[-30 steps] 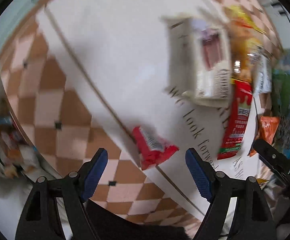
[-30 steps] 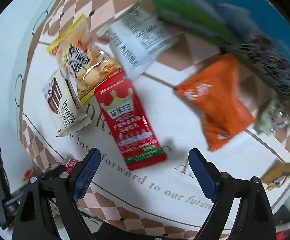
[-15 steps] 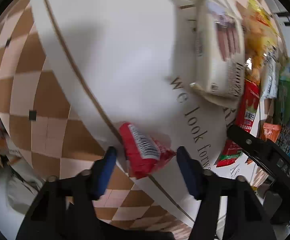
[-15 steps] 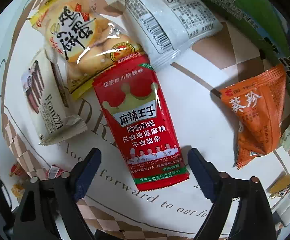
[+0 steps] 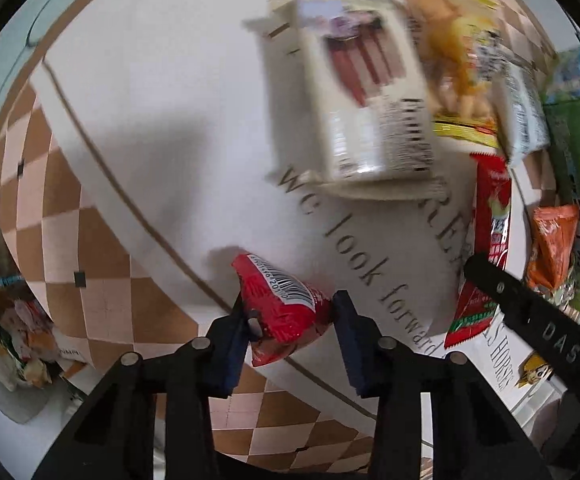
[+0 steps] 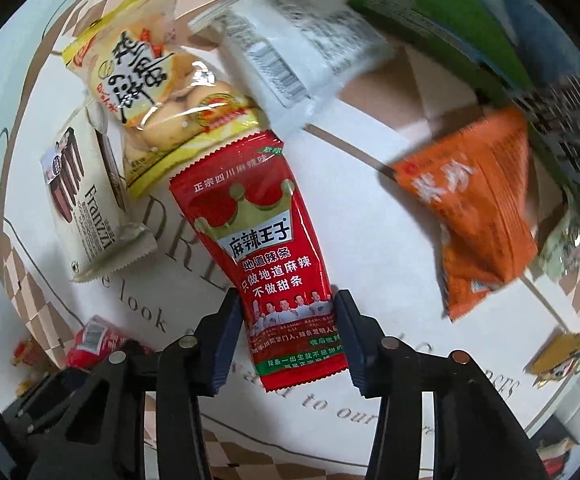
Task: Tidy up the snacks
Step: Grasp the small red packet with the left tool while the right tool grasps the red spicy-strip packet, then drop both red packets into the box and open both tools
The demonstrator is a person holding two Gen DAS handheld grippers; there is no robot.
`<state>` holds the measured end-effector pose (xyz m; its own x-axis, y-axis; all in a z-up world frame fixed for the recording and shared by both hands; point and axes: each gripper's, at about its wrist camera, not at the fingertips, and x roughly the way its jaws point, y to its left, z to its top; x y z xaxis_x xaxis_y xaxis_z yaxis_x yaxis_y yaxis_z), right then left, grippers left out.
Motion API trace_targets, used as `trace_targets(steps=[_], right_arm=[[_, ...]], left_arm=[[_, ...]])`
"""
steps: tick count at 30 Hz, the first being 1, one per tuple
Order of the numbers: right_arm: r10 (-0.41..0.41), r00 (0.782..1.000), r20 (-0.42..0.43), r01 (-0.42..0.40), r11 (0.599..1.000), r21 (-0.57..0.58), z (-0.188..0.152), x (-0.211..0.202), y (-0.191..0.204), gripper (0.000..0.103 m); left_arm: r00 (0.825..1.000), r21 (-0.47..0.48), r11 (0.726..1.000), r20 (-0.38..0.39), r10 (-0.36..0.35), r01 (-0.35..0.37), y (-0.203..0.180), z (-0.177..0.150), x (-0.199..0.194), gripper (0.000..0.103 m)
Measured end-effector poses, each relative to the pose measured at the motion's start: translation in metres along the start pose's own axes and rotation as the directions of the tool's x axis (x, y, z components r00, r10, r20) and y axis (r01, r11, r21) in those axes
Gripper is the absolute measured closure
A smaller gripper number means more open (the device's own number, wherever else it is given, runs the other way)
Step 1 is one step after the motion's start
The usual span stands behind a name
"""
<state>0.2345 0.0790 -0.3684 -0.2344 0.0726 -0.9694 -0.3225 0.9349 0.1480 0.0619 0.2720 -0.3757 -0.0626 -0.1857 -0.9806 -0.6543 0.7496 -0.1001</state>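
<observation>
— What is the left gripper (image 5: 290, 322) doing right now?

— It is pinching a small red packet (image 5: 280, 304). The packet is sitting right between the two blue pads, both of them pressing on its sides, and its barcoded end is sticking out forward past the fingertips.

— And the right one?

— The right gripper (image 6: 288, 326) is closing on the long red pouch (image 6: 268, 248). The lower end of the pouch is lying between the fingers, with the pads touching its two edges, so I'd say it is gripping it, though the pouch is resting on the tablecloth (image 6: 370, 208).

— Which way is that pouch running?

— Its long axis is pointing straight away from the fingers, the far end tucked just under the yellow bag (image 6: 158, 80). So I'm guessing a lift or pull back toward the hand would free it.

— Anything crowding it?

— The cream biscuit pack (image 6: 84, 200) is lying off to the left of the fingers, the orange pack (image 6: 478, 204) well off to the right, and a white packet (image 6: 298, 52) beyond. Each hand is nearer its own item, so neither is needing to cross over.
</observation>
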Motion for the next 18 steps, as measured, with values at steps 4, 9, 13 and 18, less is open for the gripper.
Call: trace_targets(steps=[4,9,13,18], right_arm=[[0.036,0.999,0.019,-0.036,0.998,0.046,-0.014,-0.011,-0.024,0.056],[0.079,0.995,0.055,-0.085,0.99,0.109,-0.037,-0.033,-0.063,0.057],[0.124,0.988,0.089,-0.138,0.976,0.17,-0.063,-0.049,-0.087,0.057],[0.171,0.974,0.146,-0.203,0.948,0.245,-0.089,-0.077,-0.111,0.058]], left_arm=[[0.998,0.097,0.995,0.049,0.031,-0.036,-0.032,-0.002,-0.019,0.066],[0.994,0.227,0.972,0.103,0.034,-0.057,-0.084,-0.011,-0.042,0.066],[0.994,0.312,0.949,0.112,0.017,-0.051,-0.127,-0.017,-0.055,0.066],[0.993,0.412,0.911,0.112,-0.027,-0.022,-0.173,-0.031,-0.076,0.066]])
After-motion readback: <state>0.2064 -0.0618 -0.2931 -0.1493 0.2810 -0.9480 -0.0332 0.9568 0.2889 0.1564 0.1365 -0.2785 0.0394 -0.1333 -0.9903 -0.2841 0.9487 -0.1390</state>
